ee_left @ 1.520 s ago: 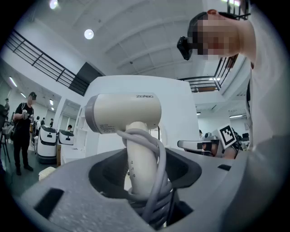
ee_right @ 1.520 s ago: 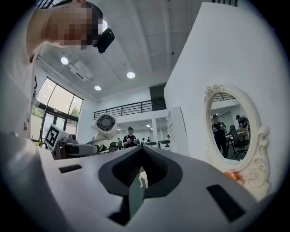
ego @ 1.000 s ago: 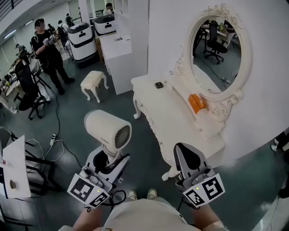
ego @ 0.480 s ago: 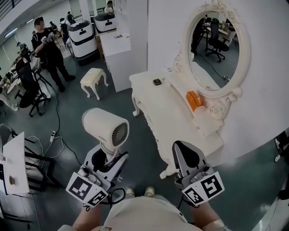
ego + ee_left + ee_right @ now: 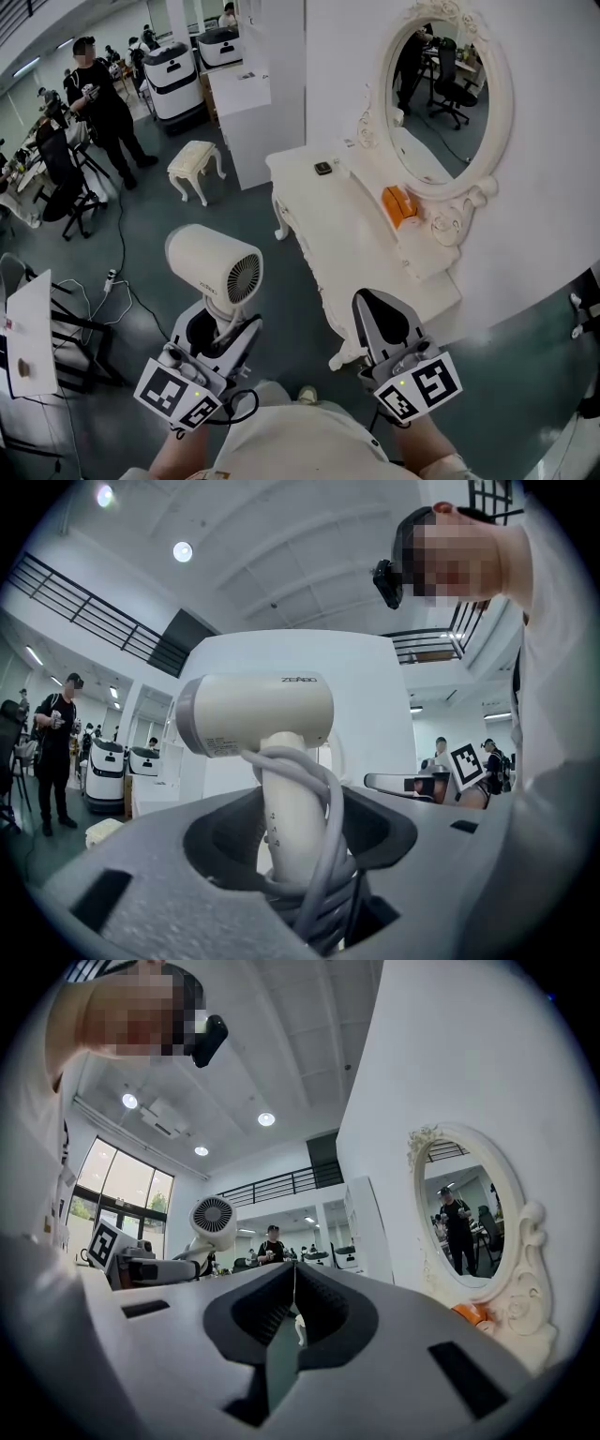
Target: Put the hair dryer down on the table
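One hand-held gripper point(image 5: 223, 326), clamped on hair dryer point(image 5: 208, 262)

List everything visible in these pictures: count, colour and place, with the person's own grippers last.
Cream plastic hair dryer: one, cream, held upright over the floor, cord round handle.
White ornate dressing table: one, white, against right wall.
Oval white-framed mirror: one, above the table.
Orange box: one, on ledge under mirror.
Small dark square object: one, tabletop's far end.
White carved stool: one, floor beyond table.
Person in black clothes: one, far left.
White-and-black machines: two, at the back.
Left gripper: one, grey, shut on dryer handle.
Right gripper: one, grey, jaws together, empty.
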### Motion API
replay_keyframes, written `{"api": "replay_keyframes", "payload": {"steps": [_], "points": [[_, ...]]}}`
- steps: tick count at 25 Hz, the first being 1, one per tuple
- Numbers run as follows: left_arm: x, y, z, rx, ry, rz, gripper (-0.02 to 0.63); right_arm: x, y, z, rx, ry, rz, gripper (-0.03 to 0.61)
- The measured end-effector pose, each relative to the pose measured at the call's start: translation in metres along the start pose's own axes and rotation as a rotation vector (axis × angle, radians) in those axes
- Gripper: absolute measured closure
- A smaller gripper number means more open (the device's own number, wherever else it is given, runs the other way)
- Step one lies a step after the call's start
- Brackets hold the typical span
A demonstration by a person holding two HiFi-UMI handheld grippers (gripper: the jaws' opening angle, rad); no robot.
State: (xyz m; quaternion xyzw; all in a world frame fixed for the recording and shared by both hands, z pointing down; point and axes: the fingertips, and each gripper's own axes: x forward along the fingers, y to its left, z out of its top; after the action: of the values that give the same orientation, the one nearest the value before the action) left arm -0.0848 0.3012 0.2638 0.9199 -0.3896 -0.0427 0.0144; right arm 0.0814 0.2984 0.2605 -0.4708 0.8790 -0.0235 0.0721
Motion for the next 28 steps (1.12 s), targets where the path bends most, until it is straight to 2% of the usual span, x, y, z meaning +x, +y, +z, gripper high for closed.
{"api": "replay_keyframes", "payload": {"steps": [15,28], "points": [[0.01,0.011,-0.007,0.013,-0.017,0.013,0.376,0.016,-0.013,-0.013,0.001,-0.005,0.019,0.557],[0.06,0.076,-0.022,0.0,-0.006,-0.025,0.377,0.08,-0.051,-0.029,0.0,0.018,-0.029,0.557]]}}
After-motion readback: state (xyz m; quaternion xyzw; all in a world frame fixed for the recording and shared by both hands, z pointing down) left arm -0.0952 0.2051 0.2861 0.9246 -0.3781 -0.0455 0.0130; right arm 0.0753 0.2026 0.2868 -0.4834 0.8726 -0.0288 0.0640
